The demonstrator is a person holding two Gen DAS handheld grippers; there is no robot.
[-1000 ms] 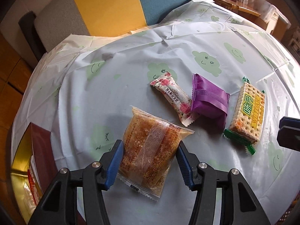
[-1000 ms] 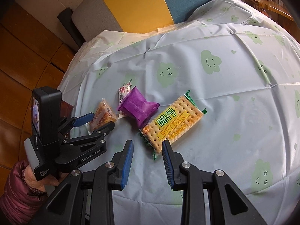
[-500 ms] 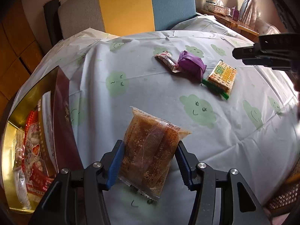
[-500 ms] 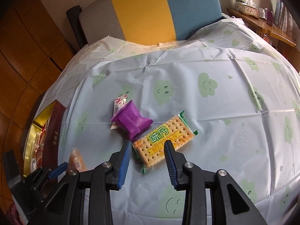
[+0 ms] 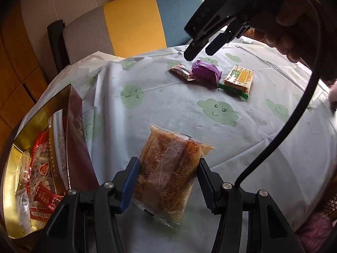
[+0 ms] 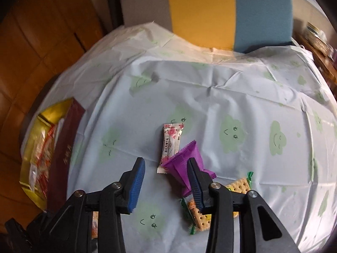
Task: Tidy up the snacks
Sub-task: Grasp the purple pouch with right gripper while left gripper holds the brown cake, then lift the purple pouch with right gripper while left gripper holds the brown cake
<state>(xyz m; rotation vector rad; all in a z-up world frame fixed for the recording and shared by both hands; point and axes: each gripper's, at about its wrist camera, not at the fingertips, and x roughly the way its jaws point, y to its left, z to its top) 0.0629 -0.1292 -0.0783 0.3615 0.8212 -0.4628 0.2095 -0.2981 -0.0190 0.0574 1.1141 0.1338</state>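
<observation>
My left gripper (image 5: 167, 181) is shut on a clear packet of brown crispy snack (image 5: 168, 175) and holds it above the table, just right of the gold and maroon snack box (image 5: 71, 139). My right gripper (image 6: 165, 179) is open and empty, above the white floral bar (image 6: 171, 142) and purple packet (image 6: 186, 165). The cracker pack (image 6: 212, 208) lies partly under its right finger. In the left wrist view the right gripper (image 5: 200, 48) hovers over the floral bar (image 5: 182, 71), purple packet (image 5: 206, 71) and cracker pack (image 5: 239, 78).
The box (image 6: 42, 147) at the table's left edge holds several wrapped snacks. A chair (image 6: 210, 6) with grey, yellow and blue panels stands behind the table. A black cable (image 5: 294, 109) hangs across the right of the left wrist view.
My left gripper has carried the brown packet back toward the box. My right gripper has moved forward and left from the cracker pack to above the floral bar and purple packet.
</observation>
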